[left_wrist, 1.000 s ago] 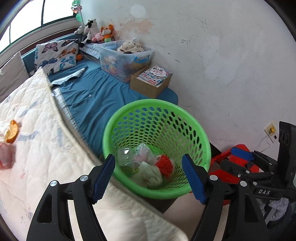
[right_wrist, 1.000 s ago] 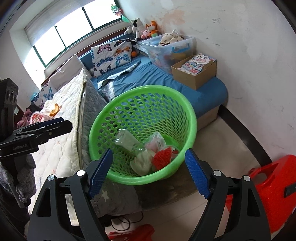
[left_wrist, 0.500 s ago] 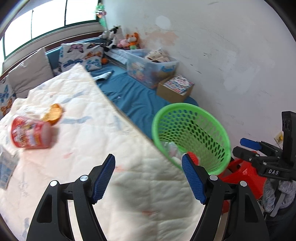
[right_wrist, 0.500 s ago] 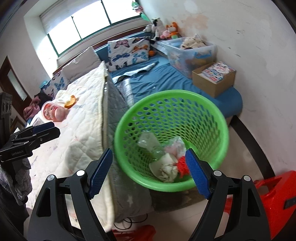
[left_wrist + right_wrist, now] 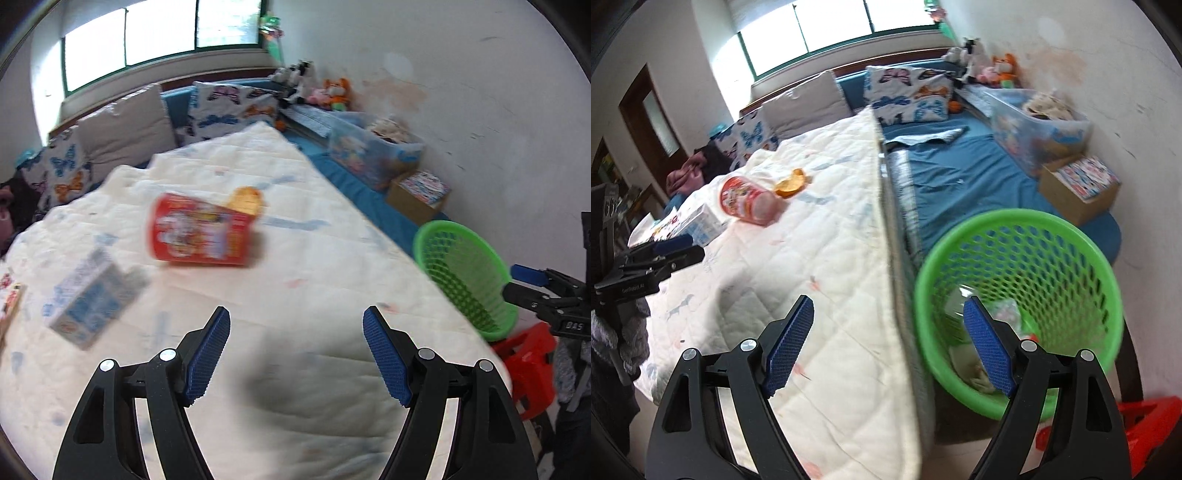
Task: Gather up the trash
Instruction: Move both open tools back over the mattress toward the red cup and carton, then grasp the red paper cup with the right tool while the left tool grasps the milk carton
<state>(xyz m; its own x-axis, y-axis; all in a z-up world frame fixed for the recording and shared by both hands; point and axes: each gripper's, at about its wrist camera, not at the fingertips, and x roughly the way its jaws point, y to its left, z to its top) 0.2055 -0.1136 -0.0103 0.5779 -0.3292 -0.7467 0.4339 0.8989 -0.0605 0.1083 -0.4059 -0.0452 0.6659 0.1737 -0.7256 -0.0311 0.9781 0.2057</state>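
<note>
A red noodle cup (image 5: 201, 236) lies on its side on the white quilt (image 5: 295, 295), with an orange peel (image 5: 246, 199) just behind it and a blue-white carton (image 5: 94, 299) to its left. My left gripper (image 5: 296, 354) is open and empty, over the quilt in front of the cup. The green basket (image 5: 1019, 295) with several pieces of trash inside stands beside the bed. My right gripper (image 5: 888, 343) is open and empty, over the bed edge next to the basket. The cup (image 5: 746, 201), peel (image 5: 790, 184) and carton (image 5: 698, 223) also show in the right wrist view.
Blue mattress (image 5: 960, 177) along the wall carries a clear storage bin (image 5: 1034, 122), a cardboard box (image 5: 1078, 188), butterfly pillows (image 5: 908, 96) and plush toys. A red plastic stool (image 5: 524, 365) stands on the floor by the basket (image 5: 465, 277). White wall on the right.
Both grippers swung left from the basket toward the bed. The cup, peel and carton came to the middle of the left view. Both stay open.
</note>
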